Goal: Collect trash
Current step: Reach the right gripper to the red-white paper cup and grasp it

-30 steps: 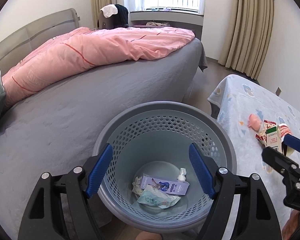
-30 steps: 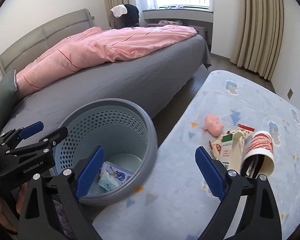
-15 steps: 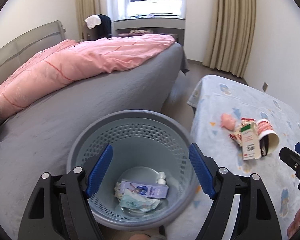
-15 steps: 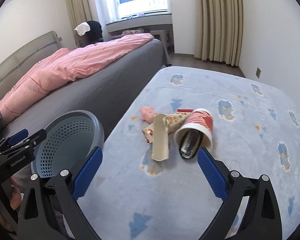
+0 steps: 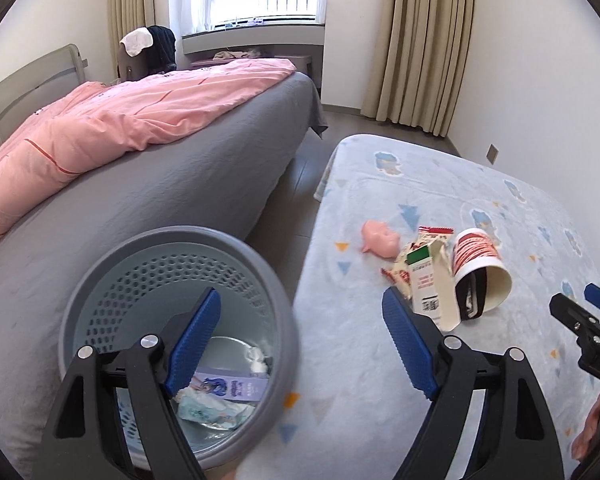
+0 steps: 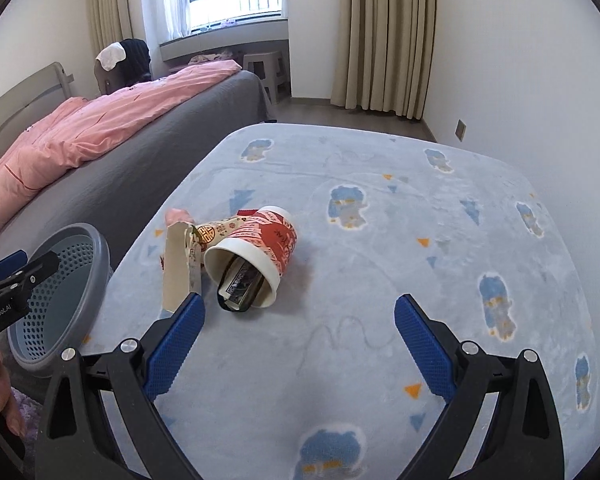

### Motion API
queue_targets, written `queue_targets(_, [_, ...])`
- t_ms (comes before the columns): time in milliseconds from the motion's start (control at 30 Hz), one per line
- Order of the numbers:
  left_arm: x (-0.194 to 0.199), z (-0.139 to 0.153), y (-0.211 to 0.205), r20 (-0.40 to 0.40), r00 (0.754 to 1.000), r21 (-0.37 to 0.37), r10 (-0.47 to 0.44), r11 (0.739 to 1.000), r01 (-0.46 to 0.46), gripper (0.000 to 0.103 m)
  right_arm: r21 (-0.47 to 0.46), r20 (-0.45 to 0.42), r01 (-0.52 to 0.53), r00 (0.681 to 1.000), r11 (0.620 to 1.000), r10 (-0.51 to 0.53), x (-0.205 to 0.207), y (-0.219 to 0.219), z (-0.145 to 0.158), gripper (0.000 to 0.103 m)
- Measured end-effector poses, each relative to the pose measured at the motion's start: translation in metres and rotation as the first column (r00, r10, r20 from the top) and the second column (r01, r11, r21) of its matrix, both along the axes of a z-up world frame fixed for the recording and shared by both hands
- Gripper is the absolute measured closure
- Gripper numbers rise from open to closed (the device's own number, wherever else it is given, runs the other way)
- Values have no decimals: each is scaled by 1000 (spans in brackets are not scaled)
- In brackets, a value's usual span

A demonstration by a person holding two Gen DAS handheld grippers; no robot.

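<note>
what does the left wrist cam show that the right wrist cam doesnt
Only the left wrist view shows the trash already in the basket: a purple box and crumpled wrappers, plus the whole pink toy. Only the right wrist view shows the wrapper inside the paper cup clearly, and a stool. Both show the cup, carton, blue blanket, bed, and open grippers.

Both cameras ride on the handheld grippers, tilted down and forward toward the window wall. The left wrist view sits close above the grey perforated bin (image 5: 236, 248), lower left of frame. The right wrist view looks over the blue blanket (image 6: 380, 208). Shared (from different angles): the red paper cup (image 5: 480, 264) (image 6: 260, 240), bin and bed.
</note>
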State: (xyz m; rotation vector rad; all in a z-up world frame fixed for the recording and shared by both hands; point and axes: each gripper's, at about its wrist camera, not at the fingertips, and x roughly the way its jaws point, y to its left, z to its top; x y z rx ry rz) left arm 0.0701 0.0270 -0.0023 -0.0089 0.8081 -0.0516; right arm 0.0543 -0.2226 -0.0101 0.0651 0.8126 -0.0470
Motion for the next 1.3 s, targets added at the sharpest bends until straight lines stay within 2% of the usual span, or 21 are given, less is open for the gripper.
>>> queue_targets(200, [12,-9,-16,-5,1000,24,-3,1000,3,24,57,-35,7,999,998,-5,23,-12,-10,9])
queue_targets(600, [19,-21,-23,-6,1000,49,-22,999,23,24,130,-214,26,977,991,3,100,1,-25,9])
queue_targets(867, [17,-24,-26,-19,999,57,-45,997,46,24,182,-343,96,939,979,-28,140,0,-44,9])
queue_targets(1033, [14,-22,-26,-8,999,62,-51,997,52,24,196,-439,107,898,975,-10,156,1,-61,9])
queue_targets(1100, [13,-21,-25,-7,999,56,-53,997,54,24,198,-468,109,884,974,-4,159,2,-68,13])
queue_targets(1167, [13,-21,-25,-4,999,53,-53,997,53,24,218,-482,109,876,970,10,160,1,-74,25])
queue_targets(1267, [12,-20,-25,-3,998,48,-56,997,56,24,284,-469,95,882,954,52,157,1,-76,39])
queue_targets(1300, [11,-20,-25,-3,998,47,-58,997,58,24,288,-461,84,886,954,60,155,3,-74,39])
